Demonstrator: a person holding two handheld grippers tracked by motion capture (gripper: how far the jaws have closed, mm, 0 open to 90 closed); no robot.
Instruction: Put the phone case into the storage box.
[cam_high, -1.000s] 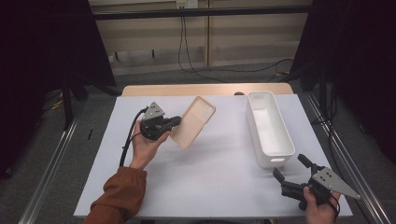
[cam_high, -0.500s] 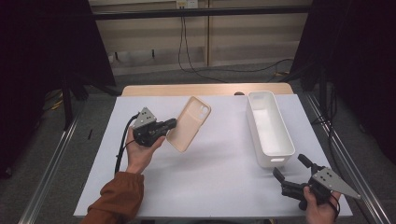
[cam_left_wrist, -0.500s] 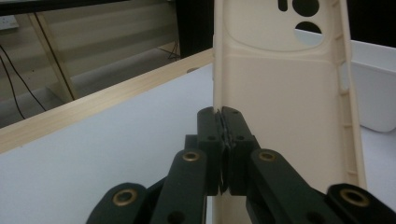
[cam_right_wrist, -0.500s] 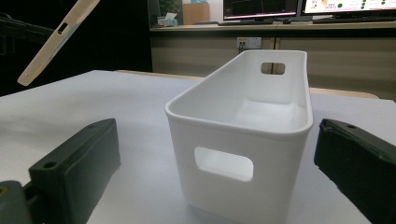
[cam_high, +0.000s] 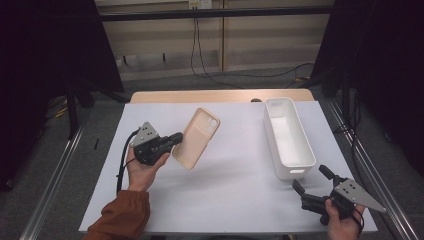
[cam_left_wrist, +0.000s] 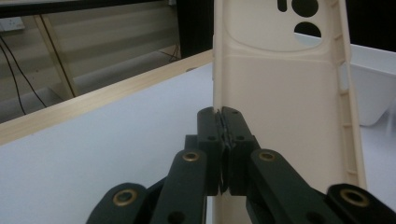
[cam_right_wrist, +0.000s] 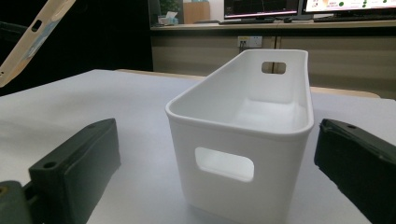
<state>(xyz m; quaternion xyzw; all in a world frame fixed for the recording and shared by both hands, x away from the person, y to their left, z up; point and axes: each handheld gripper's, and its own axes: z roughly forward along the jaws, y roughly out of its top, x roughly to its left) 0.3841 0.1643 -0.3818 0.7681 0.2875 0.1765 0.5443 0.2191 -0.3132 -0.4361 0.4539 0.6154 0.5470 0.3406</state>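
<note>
Beige phone case (cam_high: 196, 137) hangs clear above the counter's (cam_high: 240, 190) middle, pinched by one edge in my left gripper (cam_high: 172, 141) for carrying. My right gripper (cam_high: 311, 181) waits spread wide at the near right corner, facing the white bin (cam_high: 287, 137).

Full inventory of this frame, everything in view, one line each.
phone case: 1, beige, held up above the table left of centre, clamped at its edge.
bin: 1, white, long, open-topped, handle cut-outs at its ends, on the table's right side, nothing visible inside.
table: 1, white top with a wooden far edge.
cables: several, dark, on the floor and wall beyond the table.
left gripper: 1, black, fingers shut on the phone case, in the person's left hand.
right gripper: 1, black, fingers open, near the bin's near end, in the right hand.
sleeve: 1, rust orange, left forearm.
</note>
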